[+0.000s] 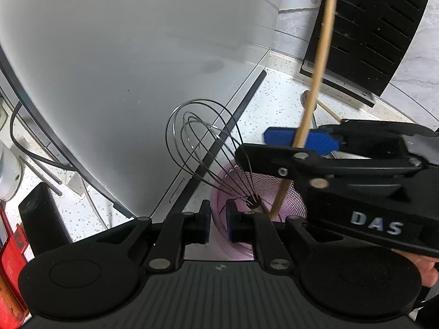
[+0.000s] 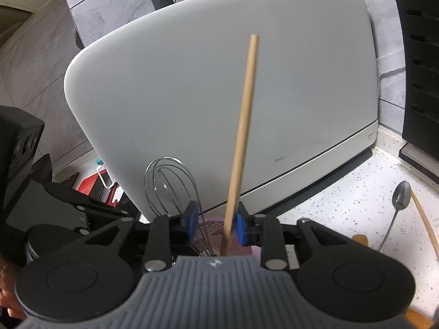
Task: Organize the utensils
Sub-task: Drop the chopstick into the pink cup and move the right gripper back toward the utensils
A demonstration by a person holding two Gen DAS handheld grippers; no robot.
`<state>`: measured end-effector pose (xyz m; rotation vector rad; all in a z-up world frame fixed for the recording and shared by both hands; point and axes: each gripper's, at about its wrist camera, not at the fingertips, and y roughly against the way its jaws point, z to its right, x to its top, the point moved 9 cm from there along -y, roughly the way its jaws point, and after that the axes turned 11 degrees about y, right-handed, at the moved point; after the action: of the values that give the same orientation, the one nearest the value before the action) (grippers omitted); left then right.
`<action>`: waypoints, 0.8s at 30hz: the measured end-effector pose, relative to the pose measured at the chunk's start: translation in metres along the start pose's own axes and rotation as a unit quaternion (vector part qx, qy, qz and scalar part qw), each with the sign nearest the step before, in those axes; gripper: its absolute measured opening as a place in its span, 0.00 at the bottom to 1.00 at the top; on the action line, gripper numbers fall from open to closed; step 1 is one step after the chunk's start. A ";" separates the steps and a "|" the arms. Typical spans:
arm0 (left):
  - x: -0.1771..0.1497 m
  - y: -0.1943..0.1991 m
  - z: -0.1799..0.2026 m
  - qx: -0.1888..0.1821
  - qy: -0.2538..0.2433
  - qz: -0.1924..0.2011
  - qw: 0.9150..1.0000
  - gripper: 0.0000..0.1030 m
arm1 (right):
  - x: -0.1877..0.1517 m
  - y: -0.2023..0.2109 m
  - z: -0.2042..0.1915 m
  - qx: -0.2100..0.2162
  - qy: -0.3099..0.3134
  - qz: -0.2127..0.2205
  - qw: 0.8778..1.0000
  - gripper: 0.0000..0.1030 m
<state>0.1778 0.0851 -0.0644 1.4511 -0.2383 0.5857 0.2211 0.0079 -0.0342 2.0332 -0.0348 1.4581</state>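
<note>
A pink mesh holder [image 1: 290, 192] stands on the speckled counter with a wire whisk [image 1: 203, 142] and a long wooden stick [image 1: 321, 63] upright in it. My left gripper [image 1: 218, 223] is shut on the holder's near rim. My right gripper [image 1: 274, 145] reaches in from the right with its blue pads either side of the stick. In the right wrist view this gripper [image 2: 215, 223] is open. The stick [image 2: 244, 126] leans by the right-hand pad, well clear of the left one. The whisk [image 2: 170, 186] and the holder [image 2: 211, 224] sit just behind the pads.
A large pale grey appliance [image 2: 219, 109] stands close behind the holder. A black slotted knife block [image 1: 365, 33] is at the back right. A metal spoon [image 2: 400, 200] and a wooden handle [image 2: 425, 219] lie on the counter to the right. A black box [image 1: 41, 213] and a red object [image 1: 11, 260] sit left.
</note>
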 end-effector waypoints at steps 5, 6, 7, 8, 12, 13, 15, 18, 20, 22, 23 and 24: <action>0.000 0.000 0.000 0.000 0.001 0.000 1.000 0.12 | 0.001 0.016 0.008 -0.004 -0.002 0.005 1.000 0.53; 0.000 0.000 0.000 -0.001 0.001 0.000 1.000 0.12 | -0.001 0.020 0.010 -0.005 -0.003 0.003 1.000 0.56; 0.000 0.000 0.000 0.000 0.001 0.000 1.000 0.12 | -0.002 0.023 0.012 -0.006 -0.002 -0.001 1.000 0.57; 0.000 0.000 0.000 0.000 0.001 0.000 1.000 0.12 | -0.004 0.026 0.014 -0.009 -0.001 -0.004 1.000 0.58; 0.000 0.000 0.000 0.002 0.001 0.000 1.000 0.12 | -0.012 0.041 0.025 -0.030 0.003 -0.016 0.999 0.60; 0.000 0.000 0.000 0.002 0.001 0.000 1.000 0.12 | -0.015 0.046 0.029 -0.031 0.004 -0.020 0.999 0.61; 0.000 0.000 0.000 0.001 0.001 0.000 1.000 0.12 | -0.019 0.053 0.036 -0.039 0.006 -0.029 0.999 0.61; 0.000 0.000 0.000 0.002 0.001 0.000 1.000 0.12 | -0.027 0.066 0.054 -0.057 0.000 -0.041 0.998 0.62; 0.000 0.000 0.000 0.002 0.001 0.000 1.000 0.12 | -0.033 0.075 0.069 -0.070 -0.013 -0.043 0.997 0.62; 0.000 0.000 0.000 0.002 0.000 0.000 1.000 0.12 | -0.039 0.085 0.083 -0.082 -0.023 -0.046 0.995 0.62; 0.000 0.000 0.000 0.002 0.000 0.000 1.000 0.12 | -0.042 0.090 0.091 -0.089 -0.027 -0.047 0.995 0.62; 0.000 0.000 0.000 0.001 0.000 0.000 1.000 0.12 | -0.045 0.095 0.098 -0.095 -0.031 -0.046 0.994 0.62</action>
<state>0.1776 0.0850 -0.0644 1.4536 -0.2372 0.5871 0.2512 -0.1321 -0.0470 1.8997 -0.1000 1.2836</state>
